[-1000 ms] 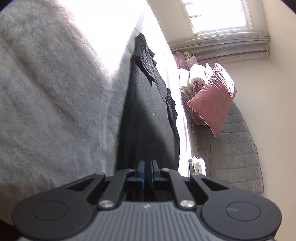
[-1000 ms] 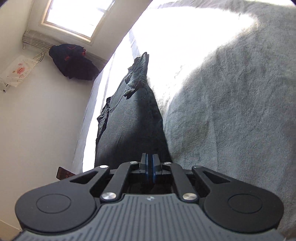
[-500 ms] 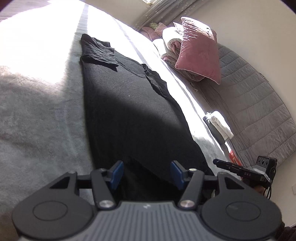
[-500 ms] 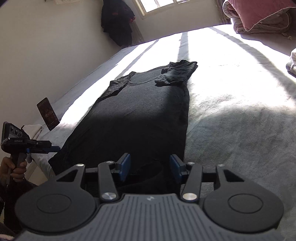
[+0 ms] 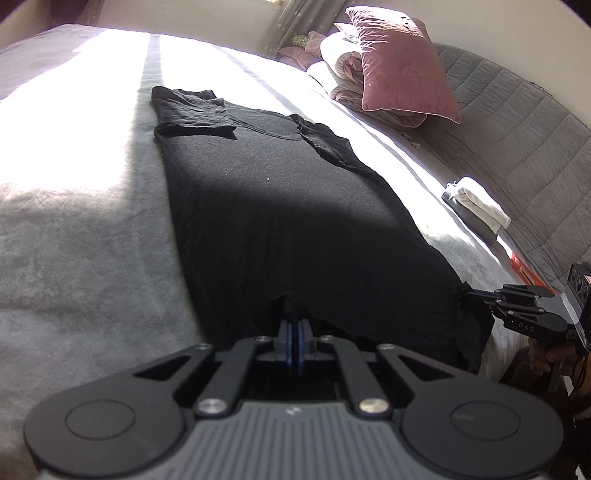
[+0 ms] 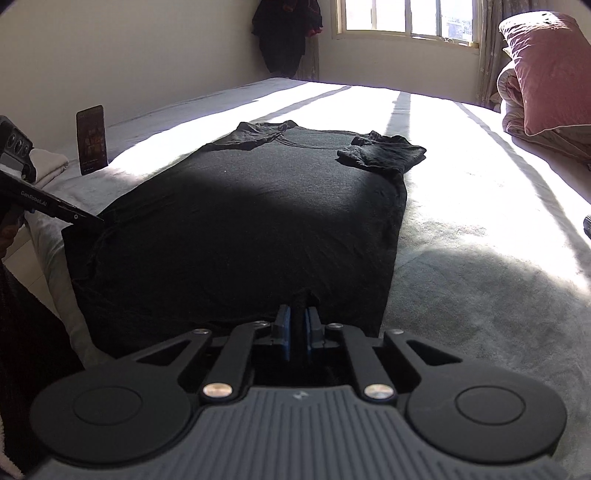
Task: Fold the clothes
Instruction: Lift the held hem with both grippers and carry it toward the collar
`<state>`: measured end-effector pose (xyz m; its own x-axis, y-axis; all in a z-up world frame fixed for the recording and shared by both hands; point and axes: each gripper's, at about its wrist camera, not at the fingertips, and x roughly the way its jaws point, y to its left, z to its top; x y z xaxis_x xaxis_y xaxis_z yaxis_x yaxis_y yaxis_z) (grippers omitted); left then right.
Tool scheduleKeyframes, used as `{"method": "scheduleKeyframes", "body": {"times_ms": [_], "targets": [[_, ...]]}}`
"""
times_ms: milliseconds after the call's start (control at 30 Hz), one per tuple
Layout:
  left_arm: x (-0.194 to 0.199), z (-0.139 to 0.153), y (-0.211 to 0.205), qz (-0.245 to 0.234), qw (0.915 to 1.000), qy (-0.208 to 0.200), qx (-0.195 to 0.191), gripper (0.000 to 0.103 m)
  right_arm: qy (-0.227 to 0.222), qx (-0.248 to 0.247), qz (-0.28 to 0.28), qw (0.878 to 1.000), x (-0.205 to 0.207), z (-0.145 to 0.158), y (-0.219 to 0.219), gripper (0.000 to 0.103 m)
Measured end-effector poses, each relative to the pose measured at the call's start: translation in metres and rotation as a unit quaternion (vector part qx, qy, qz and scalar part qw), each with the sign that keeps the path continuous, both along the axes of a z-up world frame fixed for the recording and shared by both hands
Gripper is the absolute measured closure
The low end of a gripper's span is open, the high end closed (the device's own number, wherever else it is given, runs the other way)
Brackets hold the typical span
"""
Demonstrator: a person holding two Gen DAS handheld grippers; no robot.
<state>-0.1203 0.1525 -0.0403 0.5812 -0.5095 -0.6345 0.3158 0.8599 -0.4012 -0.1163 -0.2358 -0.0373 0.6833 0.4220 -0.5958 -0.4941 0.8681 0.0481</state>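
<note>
A black T-shirt (image 5: 280,206) lies flat on the bed, sleeves folded inward, collar at the far end. My left gripper (image 5: 294,325) is at its near hem, jaws closing, and the blue pads pinch a small peak of black fabric. In the right wrist view, my right gripper (image 6: 297,317) is also closing on the T-shirt (image 6: 258,221), with a fold of hem pressed between its pads. Each gripper shows in the other's view at a bottom corner: the right gripper (image 5: 467,294) and the left gripper (image 6: 98,220).
A grey fleece blanket (image 5: 92,240) covers the bed, half in bright sun. A pink pillow (image 5: 402,66) and rolled bedding sit far right by a quilted grey headboard (image 5: 517,147). A dark phone (image 6: 92,140) stands at the left edge, with dark clothes (image 6: 286,33) hanging beyond.
Both grippers rolled from sideways to level. They were shut, opened over the near hem half a second ago, and are now closed on the fabric, lifting a small peak.
</note>
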Motion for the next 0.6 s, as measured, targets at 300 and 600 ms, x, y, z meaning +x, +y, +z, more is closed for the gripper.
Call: {"method": "scheduleKeyframes", "body": {"times_ms": [300,600], "targets": [[-0.001,0.004,0.005,0.018,0.9998,0.003,0.008,0.091,-0.004,0.034,-0.051,0.998,0.002,0.01,-0.023,0.099],[0.01,0.0,-0.013,0.009,0.9995,0.01,0.027,0.063,0.033,0.059,-0.061,0.996,0.011,0.0,-0.021,0.088]]}}
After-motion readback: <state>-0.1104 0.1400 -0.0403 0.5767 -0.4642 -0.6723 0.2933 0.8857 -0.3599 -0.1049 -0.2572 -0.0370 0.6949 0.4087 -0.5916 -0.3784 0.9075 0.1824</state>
